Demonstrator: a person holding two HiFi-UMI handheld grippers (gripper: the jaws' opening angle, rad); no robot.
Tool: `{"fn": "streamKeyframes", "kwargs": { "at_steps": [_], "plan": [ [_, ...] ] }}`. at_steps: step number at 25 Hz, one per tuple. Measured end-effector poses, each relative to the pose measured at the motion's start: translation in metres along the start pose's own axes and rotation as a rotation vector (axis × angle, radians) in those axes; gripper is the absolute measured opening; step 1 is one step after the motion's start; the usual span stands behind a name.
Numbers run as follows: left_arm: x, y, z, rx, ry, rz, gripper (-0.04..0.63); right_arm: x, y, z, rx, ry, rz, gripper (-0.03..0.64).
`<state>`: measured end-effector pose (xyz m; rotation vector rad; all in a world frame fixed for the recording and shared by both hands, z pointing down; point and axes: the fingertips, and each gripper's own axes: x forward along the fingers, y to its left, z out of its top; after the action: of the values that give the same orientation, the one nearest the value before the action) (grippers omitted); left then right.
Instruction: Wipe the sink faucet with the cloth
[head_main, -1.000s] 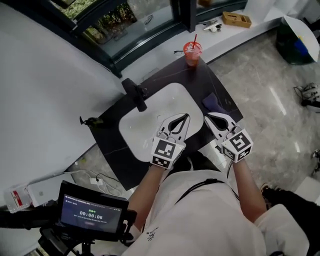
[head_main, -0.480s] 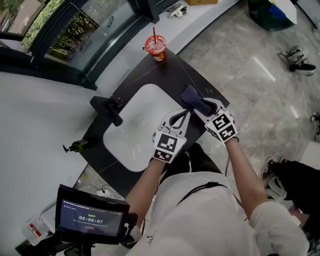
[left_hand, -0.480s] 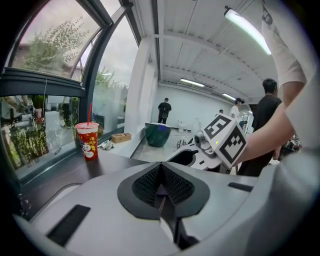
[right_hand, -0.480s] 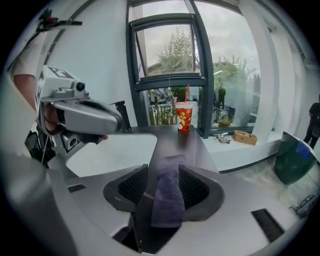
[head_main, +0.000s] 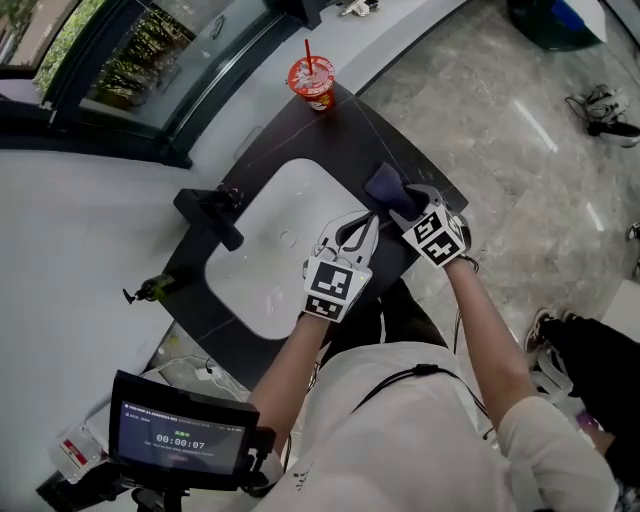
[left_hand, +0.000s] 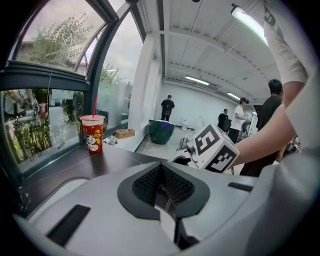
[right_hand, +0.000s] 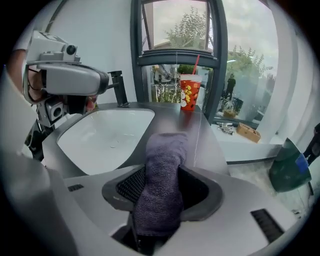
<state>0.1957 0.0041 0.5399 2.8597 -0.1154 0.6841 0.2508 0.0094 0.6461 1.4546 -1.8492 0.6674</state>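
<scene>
Closed in on the cloth (head_main: 383, 185) since a second ago: then lying flat and untouched on the bench (head_main: 350, 130), now pinched at one end and bunched into a dark purple roll. Held in the right gripper (head_main: 400, 207), jaws clamped tight on it, free end poking out ahead toward 12 o'clock. Placed at 3 o'clock of the white sink (head_main: 262, 262), resting on the bench edge or raised just off it; cannot tell which.

Flanked at 9 o'clock by the left gripper (head_main: 368, 222), just beside the cloth over the sink's near rim, jaws drawn together on nothing. Well apart from the black faucet (head_main: 210, 215), standing at 9 o'clock of the basin and not yet touched. Clear also of the red cup (head_main: 312, 82) with its straw, upright at 12 o'clock on the bench's far corner.

Reads as the pick-up step just done, wiping not begun. Calls next for lifting the cloth and carrying it across the basin toward 9 o'clock, then laying the loose end against the faucet's spout. Likely needs care that so narrow a roll offers enough face to rub with.

Shifted little over the last half second beyond a slight nudge of both grippers toward 12 o'clock.
</scene>
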Motion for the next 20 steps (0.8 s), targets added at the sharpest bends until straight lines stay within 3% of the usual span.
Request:
{"fn": "streamKeyframes", "kwargs": {
  "at_steps": [2,6,10,20],
  "plan": [
    [-0.003,0.003,-0.001,-0.004,-0.002,0.01,-0.005,0.001,-0.002,0.0,-0.022,0.01,-0.007,0.132],
    [-0.005,0.01,0.0,-0.012,-0.015,0.033,-0.005,0.004,-0.003,-0.001,-0.039,0.028,0.013,0.114],
    [-0.018,0.02,0.011,-0.012,-0.044,0.071,-0.005,-0.011,0.002,0.02,-0.047,-0.025,0.028,0.114],
    [-0.105,0.067,0.017,-0.058,-0.097,0.307,-0.005,-0.041,0.051,0.123,-0.145,-0.229,0.157,0.114]
  ]
}}
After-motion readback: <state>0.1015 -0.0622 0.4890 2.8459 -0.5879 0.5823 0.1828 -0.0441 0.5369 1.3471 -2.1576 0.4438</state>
